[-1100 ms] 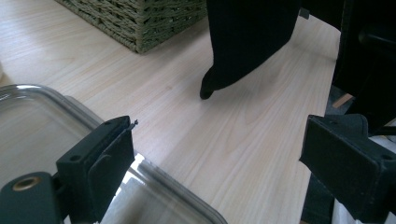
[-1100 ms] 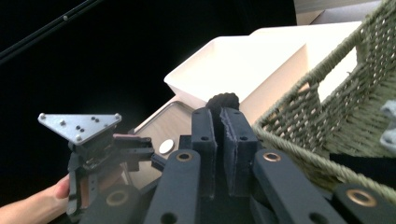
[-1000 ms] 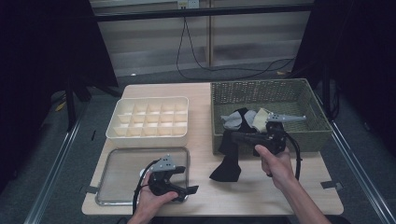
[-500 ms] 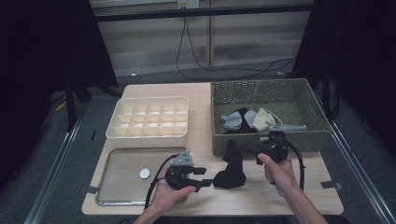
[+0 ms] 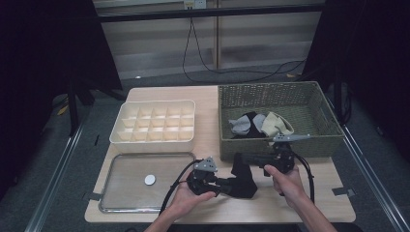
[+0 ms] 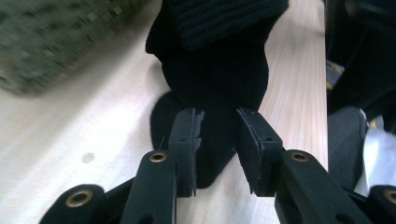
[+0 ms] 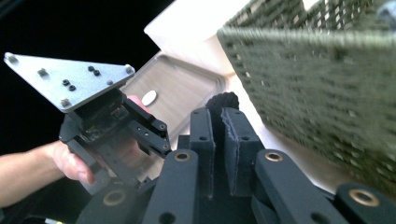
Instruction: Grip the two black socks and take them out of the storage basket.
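Bench (image 5: 212, 96) work: a black sock (image 5: 243, 180) is lying before the wicker basket (image 5: 275, 140), its cuff pinched in the right gripper (image 5: 241, 157), while the left gripper (image 5: 231, 184) jaws are closing around its toe, not yet pressing. Next, likely a fold.

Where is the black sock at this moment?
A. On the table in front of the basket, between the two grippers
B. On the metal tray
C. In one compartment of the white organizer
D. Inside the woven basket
A: the black sock lies on the wooden table, in front of the woven basket, with the right gripper clamped on its top and the left gripper at its lower end.
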Demonstrator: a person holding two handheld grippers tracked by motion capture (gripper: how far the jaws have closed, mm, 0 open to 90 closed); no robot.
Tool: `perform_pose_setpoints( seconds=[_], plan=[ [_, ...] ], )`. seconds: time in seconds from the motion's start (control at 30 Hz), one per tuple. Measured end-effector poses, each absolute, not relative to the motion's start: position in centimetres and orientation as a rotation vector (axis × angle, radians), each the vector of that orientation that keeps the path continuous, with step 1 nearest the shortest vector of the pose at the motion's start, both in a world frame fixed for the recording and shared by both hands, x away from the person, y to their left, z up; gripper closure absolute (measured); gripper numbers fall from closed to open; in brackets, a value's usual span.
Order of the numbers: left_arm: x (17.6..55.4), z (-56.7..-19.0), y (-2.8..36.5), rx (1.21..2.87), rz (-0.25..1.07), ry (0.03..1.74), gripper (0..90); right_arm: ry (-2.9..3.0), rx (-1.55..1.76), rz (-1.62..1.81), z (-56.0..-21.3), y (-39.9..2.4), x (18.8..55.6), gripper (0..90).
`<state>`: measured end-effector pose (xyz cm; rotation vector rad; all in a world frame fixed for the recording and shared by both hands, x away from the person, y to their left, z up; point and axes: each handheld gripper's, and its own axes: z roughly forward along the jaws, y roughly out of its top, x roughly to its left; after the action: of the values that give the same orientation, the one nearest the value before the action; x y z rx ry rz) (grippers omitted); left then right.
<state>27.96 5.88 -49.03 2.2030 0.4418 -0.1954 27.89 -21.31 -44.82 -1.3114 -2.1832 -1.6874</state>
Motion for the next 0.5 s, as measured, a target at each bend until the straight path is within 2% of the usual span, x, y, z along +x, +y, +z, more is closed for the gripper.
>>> perform_pose_setpoints(
  seconds=[0.27,0.5],
  plan=[
    [27.7,-50.0,5.3,2.264,-0.197,0.459,69.9,-2.234,-1.321,-1.625,-45.9,-20.7,27.7,79.3],
    [27.8,-50.1,5.4,2.267,-0.237,0.463,78.7,-2.249,-1.35,-1.578,-46.4,-21.1,27.1,71.6]
  ],
)
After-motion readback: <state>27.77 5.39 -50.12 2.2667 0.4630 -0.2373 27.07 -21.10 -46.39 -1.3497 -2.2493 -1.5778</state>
